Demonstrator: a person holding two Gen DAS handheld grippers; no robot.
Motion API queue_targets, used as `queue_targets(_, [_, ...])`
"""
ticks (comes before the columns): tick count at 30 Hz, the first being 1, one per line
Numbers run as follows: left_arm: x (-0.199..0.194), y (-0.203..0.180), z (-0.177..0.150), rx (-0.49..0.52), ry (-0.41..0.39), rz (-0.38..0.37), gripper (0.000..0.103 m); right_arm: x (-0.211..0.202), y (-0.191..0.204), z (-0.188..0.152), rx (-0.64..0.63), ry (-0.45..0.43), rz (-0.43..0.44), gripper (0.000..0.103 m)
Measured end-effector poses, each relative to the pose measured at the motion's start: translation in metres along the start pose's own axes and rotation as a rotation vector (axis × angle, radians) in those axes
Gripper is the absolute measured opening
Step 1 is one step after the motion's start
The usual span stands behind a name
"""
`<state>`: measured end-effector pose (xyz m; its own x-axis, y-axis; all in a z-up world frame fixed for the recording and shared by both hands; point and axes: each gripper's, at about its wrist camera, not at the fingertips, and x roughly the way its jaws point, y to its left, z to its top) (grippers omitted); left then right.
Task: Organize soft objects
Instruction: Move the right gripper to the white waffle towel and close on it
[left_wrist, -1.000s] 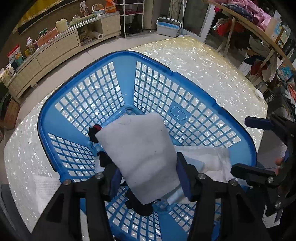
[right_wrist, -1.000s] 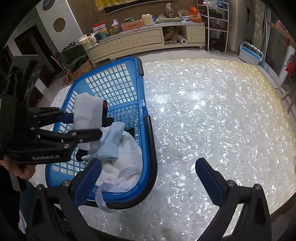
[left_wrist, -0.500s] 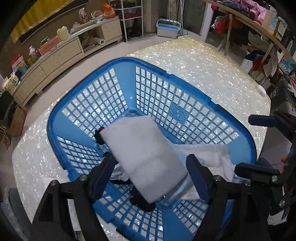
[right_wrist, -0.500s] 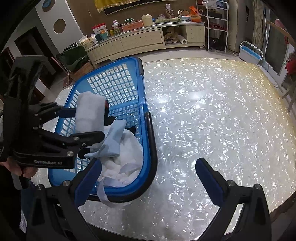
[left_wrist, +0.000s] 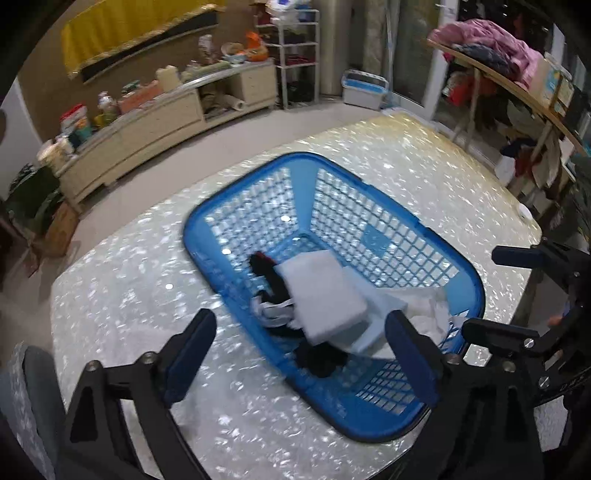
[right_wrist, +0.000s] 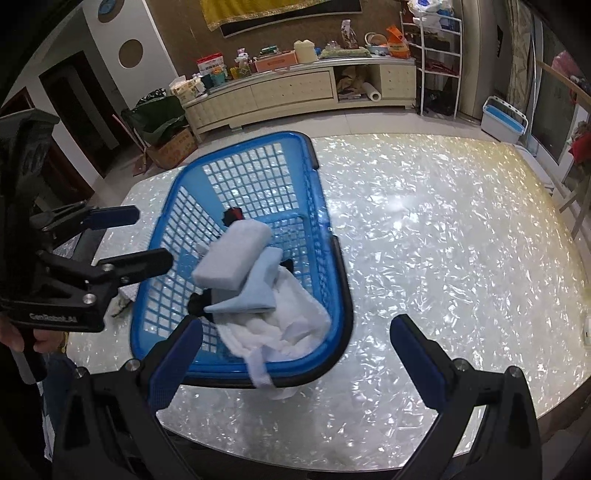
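A blue plastic basket stands on the pearly table. In it lies a folded pale grey cloth on top of a light blue cloth, a white towel and dark items. A towel strap hangs over the near rim. My left gripper is open and empty, held back above the basket's left side; it shows in the right wrist view. My right gripper is open and empty at the basket's near right corner.
The table spreads wide to the right of the basket. A small cloth lies on the table left of the basket. A long cabinet and shelves stand beyond the table. A clothes rack is at the right.
My left gripper opened and let go of the grey cloth, which now lies in the basket. The gripper pulled back and up. The right gripper stayed about where it was.
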<state>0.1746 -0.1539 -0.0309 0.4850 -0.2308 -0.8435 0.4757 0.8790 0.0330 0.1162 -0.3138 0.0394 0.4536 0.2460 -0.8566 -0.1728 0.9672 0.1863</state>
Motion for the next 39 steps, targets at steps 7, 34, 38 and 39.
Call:
queue_targets(7, [-0.037, 0.035, -0.029, -0.087, -0.035, 0.042, 0.103, -0.004, 0.029, 0.004, -0.037, -0.025, 0.025, 0.102])
queue_targets(34, [-0.091, 0.184, -0.158, -0.39, 0.022, 0.141, 0.103, 0.067, 0.196, 0.025, -0.279, 0.055, 0.156, 0.102])
queue_targets(38, [-0.083, 0.205, -0.174, -0.427, 0.04, 0.137, 0.103, 0.088, 0.217, 0.026, -0.293, 0.094, 0.16, 0.102])
queue_targets(39, [-0.081, 0.209, -0.176, -0.432, 0.045, 0.137, 0.103, 0.096, 0.222, 0.027, -0.292, 0.11, 0.161, 0.102])
